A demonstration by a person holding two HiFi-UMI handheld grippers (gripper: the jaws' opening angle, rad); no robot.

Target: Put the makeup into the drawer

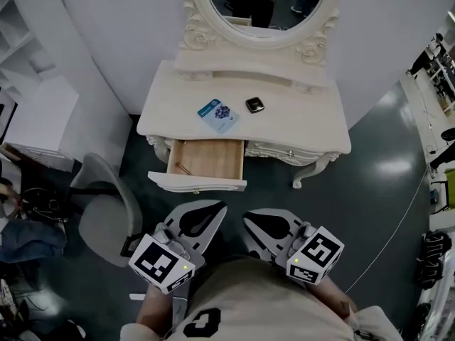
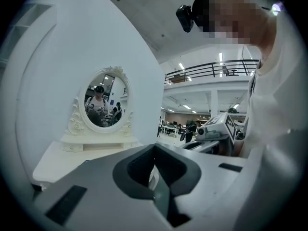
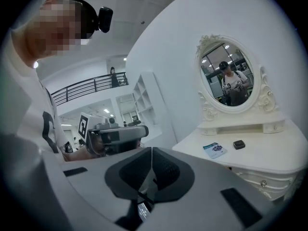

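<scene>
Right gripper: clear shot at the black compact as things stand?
Probably yes. The compact lies in the open on the tabletop, clear of the blue packet; nothing stands between it and the right gripper, which is shut and back by the torso.

An oval mirror (image 1: 266, 2) in a carved white frame is standing at the back of the tabletop (image 1: 313, 116) (its glass is reflecting a dim room). A grey chair (image 1: 106, 215) is sitting on the dark floor (image 1: 384, 176) near the tabletop's left end.

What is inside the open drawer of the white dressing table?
The open wooden drawer shows a bare bottom and one small thin item; its rear lies hidden under the white tabletop.
</scene>
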